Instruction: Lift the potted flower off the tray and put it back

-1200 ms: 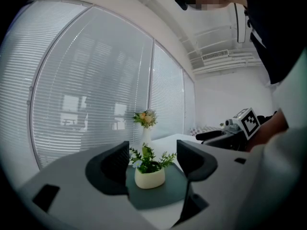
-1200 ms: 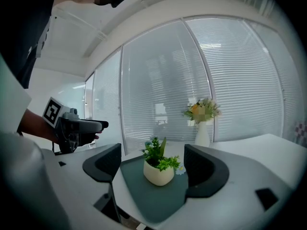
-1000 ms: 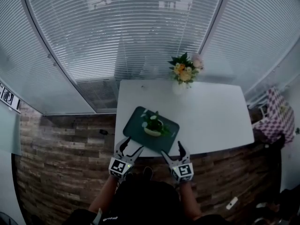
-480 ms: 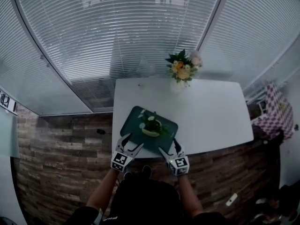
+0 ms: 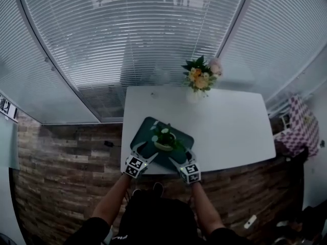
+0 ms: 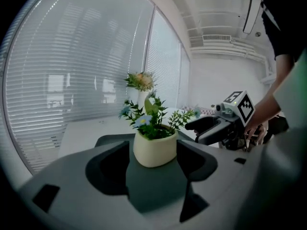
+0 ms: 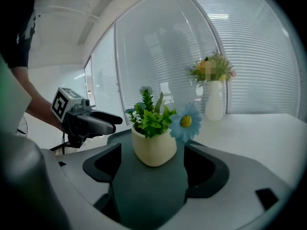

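Observation:
A cream pot of small blue flowers and green sprigs [image 5: 164,139] stands upright on a dark green tray [image 5: 148,132] at the white table's near left. My left gripper [image 5: 145,153] is open at the tray's near left edge. My right gripper [image 5: 180,157] is open at its near right edge. In the left gripper view the pot [image 6: 154,148] shows between the wide jaws, with tray [image 6: 153,190] beneath and the right gripper [image 6: 207,126] beyond. The right gripper view shows the pot [image 7: 153,148], the tray [image 7: 149,186] and the left gripper [image 7: 98,122]. Neither gripper touches the pot.
A white vase of orange and pink flowers [image 5: 201,79] stands at the table's far edge, also the vase [image 6: 140,85] and the vase [image 7: 214,97]. The white table [image 5: 230,129] stretches right of the tray. Window blinds close off the far side. A chequered cloth [image 5: 301,129] lies beyond the right end.
Both grippers have moved forward, from below the table's near edge up to the tray's near edge. The pot and tray have not moved.

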`<state>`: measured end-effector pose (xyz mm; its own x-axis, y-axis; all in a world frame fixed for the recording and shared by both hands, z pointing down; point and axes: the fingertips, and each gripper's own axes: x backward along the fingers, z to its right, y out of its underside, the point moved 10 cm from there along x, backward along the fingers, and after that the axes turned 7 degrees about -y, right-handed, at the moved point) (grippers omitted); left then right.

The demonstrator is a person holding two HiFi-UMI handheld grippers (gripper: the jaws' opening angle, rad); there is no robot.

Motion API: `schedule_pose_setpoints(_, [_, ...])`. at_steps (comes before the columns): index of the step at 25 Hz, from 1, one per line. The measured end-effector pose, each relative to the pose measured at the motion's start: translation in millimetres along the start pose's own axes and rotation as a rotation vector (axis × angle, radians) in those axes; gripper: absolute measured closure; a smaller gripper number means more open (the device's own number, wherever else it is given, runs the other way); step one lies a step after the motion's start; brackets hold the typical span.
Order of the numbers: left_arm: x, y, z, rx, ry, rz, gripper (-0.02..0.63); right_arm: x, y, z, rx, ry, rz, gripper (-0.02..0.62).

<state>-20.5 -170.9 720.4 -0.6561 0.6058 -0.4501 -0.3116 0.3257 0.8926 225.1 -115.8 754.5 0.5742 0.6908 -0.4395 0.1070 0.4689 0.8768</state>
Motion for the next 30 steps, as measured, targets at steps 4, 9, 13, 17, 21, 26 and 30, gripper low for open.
schedule_pose_setpoints(4, [-6,9,-2,0.023,0.001,-0.015,0.319,-4,-3,4,0.019,0.016,-0.025,0.221])
schedule_pose_setpoints(9, [-15,15,-6,0.028,0.024,-0.034,0.319,-13,-1,12,0.04,0.015,-0.058,0.222])
schedule_pose_setpoints(13, [-23,15,-7,0.01,0.03,-0.041,0.319,-19,-11,13,0.053,-0.012,-0.077,0.222])
schedule_pose_setpoints(17, [-31,14,-6,-0.041,0.053,-0.066,0.319,-23,-15,13,0.087,-0.045,-0.1,0.222])
schedule_pose_setpoints(21, [-41,15,-7,-0.039,0.062,-0.083,0.319,-29,-14,19,0.091,-0.072,-0.128,0.222])
schedule_pose_setpoints(26, [-50,13,-6,-0.076,0.089,-0.105,0.319,-36,-19,22,0.109,-0.106,-0.152,0.222])
schedule_pose_setpoints(30, [-56,11,-6,-0.135,0.106,-0.133,0.319,-43,-21,25,0.172,-0.161,-0.208,0.222])
